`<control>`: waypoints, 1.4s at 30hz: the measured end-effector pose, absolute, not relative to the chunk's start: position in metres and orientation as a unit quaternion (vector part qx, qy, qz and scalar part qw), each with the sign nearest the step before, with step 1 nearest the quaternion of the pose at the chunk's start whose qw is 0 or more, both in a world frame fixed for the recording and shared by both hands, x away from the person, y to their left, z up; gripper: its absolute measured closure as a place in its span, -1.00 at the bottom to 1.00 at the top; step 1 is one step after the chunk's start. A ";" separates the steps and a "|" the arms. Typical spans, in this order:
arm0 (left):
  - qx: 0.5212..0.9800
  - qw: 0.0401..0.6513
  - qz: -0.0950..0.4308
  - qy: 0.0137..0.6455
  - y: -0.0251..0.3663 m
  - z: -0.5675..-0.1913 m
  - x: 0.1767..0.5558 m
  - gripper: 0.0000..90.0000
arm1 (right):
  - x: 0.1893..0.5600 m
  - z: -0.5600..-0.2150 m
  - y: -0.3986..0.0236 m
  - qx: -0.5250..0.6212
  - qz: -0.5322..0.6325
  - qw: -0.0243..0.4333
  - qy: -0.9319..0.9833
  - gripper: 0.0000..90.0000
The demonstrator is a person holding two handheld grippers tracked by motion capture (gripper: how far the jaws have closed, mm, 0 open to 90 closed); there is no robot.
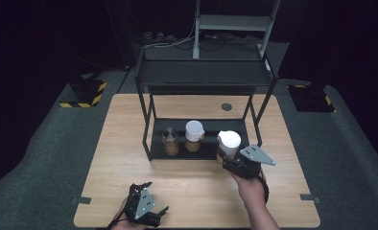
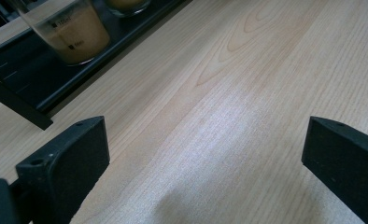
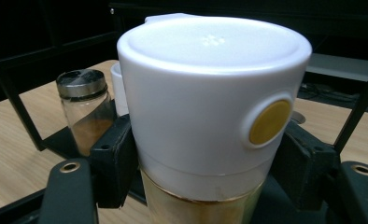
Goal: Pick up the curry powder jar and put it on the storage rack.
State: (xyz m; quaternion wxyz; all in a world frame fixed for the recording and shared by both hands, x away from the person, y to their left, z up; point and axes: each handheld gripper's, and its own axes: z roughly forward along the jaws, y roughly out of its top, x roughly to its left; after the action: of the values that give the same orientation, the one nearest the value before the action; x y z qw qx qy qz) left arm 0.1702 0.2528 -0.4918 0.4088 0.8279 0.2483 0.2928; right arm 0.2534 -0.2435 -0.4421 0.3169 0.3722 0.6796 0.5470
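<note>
My right gripper (image 1: pixel 229 158) is shut on a white-capped spice jar (image 1: pixel 229 142), held upright just in front of the right end of the black rack's lower shelf (image 1: pixel 211 152). Up close, the jar (image 3: pixel 210 107) has a wide white cap with a yellow button and a golden body clamped between the two black jaws. Two more jars stand on that shelf: a metal-lidded glass jar (image 1: pixel 170 141) (image 3: pixel 84 107) and a white-capped one (image 1: pixel 194 135). My left gripper (image 1: pixel 156 211) rests low near the table's front edge, open, with bare wood between its jaws (image 2: pixel 205 154).
The black two-tier rack (image 1: pixel 204 76) stands mid-table, its posts flanking the lower shelf. A round grommet (image 1: pixel 226 106) sits behind it. The wooden table (image 1: pixel 129 158) has open room left and in front of the rack. Yellow-black striped stand feet (image 1: pixel 88 93) lie on the floor.
</note>
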 end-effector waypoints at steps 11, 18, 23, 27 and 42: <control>0.827 0.410 0.293 0.248 0.253 -0.492 0.170 -0.97 | 0.271 -0.444 -0.235 0.382 0.542 0.316 0.678 -0.32; 0.827 0.411 0.294 0.247 0.253 -0.492 0.170 -0.97 | 0.283 -0.445 -0.231 0.387 0.539 0.319 0.677 -0.32; 0.826 0.412 0.293 0.247 0.254 -0.492 0.170 -0.97 | 0.290 -0.444 -0.226 0.389 0.537 0.320 0.676 -0.32; 0.826 0.414 0.294 0.247 0.254 -0.493 0.169 -0.97 | 0.294 -0.445 -0.223 0.389 0.536 0.323 0.677 -0.32; 0.823 0.418 0.292 0.248 0.256 -0.494 0.169 -0.97 | 0.311 -0.449 -0.216 0.396 0.527 0.323 0.679 -0.32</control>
State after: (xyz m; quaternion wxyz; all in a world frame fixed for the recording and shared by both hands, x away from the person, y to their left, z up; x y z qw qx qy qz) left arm 0.1691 0.2558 -0.4937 0.4180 0.8235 0.2482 0.2924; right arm 0.3110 -0.2157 -0.4485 0.3233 0.3961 0.6792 0.5266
